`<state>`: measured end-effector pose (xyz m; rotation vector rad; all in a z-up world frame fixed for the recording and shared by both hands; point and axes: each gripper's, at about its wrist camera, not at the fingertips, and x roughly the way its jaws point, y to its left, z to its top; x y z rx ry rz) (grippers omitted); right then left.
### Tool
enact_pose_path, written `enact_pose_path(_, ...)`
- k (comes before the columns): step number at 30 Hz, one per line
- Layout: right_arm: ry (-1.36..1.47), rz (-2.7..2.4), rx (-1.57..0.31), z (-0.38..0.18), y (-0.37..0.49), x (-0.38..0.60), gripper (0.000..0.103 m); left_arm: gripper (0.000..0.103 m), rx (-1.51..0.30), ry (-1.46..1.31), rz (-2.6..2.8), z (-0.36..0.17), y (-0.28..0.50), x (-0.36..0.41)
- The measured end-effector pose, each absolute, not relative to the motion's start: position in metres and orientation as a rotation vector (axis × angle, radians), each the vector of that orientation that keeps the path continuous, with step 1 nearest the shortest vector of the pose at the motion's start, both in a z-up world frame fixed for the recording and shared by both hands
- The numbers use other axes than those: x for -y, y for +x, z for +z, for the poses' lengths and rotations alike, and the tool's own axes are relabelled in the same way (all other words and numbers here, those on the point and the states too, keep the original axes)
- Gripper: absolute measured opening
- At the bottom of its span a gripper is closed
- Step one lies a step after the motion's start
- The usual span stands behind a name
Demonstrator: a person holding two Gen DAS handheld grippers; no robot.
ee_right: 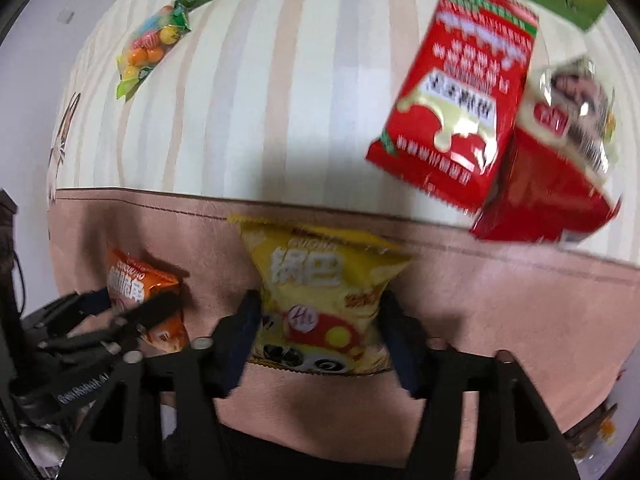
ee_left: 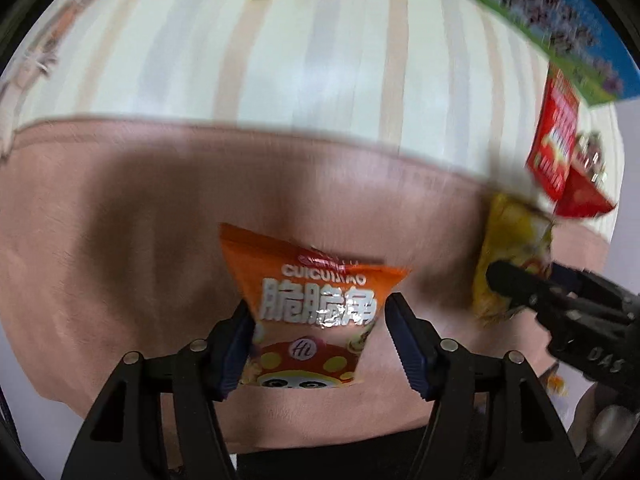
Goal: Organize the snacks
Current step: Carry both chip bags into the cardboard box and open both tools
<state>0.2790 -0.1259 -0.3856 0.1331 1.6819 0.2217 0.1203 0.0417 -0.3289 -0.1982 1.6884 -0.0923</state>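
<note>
Right now each gripper has one snack bag sitting between its fingers. The left gripper (ee_left: pixel 320 344) has the orange bag (ee_left: pixel 316 312) in the middle of its gap. Its left finger pad (ee_left: pixel 236 348) looks pressed on the bag's side, and its right one sits just beside the other edge. So I think the left fingers are closing on the bag, but I cannot tell for sure that both sides are tight.

The right gripper (ee_right: pixel 320 340) has the yellow bag (ee_right: pixel 324 300) between its fingers in the same way. Both dark pads (ee_right: pixel 244 336) seem to touch the bag's sides. It looks like a hold, though the picture is blurry.

Each bag points straight away from its fingers, top edge far and bottom edge near. The long way of each bag runs along the fingers, so the fingers squeeze across the narrow way. The bags hang over the pink cloth (ee_right: pixel 500 320) on the surface.

Ahead and to the right of the right fingers lie the red packet (ee_right: pixel 460 96) and a red box (ee_right: pixel 556 184), touching each other. The right gripper is the nearer one to that pile. Far ahead and to the left of the right fingers sits the candy bag (ee_right: pixel 150 50), well apart on the striped cloth (ee_right: pixel 280 92).
</note>
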Motion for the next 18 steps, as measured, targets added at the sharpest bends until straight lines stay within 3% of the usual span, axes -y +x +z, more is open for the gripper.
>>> enact_pose_path(5,0.163,0.188,-1.649,-0.390,0.278,0.128,0.067,0.059,-1.684,-0.187,-0.056,-0.339,0.107,-0.039)
enact_pose_path(6,0.159,0.182,-1.638,-0.390,0.278,0.127,0.066,0.049,-1.671,-0.180,-0.033,-0.339,0.103,-0.038)
enact_pose_path(7,0.144,0.174,-1.626,-0.390,0.278,0.127,0.058,0.046,-1.658,-0.170,-0.020,-0.336,0.099,-0.035)
enact_pose_path(8,0.113,0.169,-1.611,-0.389,0.278,0.126,0.043,0.045,-1.649,-0.167,-0.014,-0.334,0.099,-0.035)
enact_pose_path(11,0.112,0.193,-1.586,-0.386,0.272,0.142,0.035,0.044,-1.631,-0.148,-0.006,-0.324,0.098,-0.033)
enact_pose_path(18,0.209,0.259,-1.482,-0.324,0.280,0.168,0.033,0.044,-1.502,-0.152,-0.084,-0.249,0.123,-0.008)
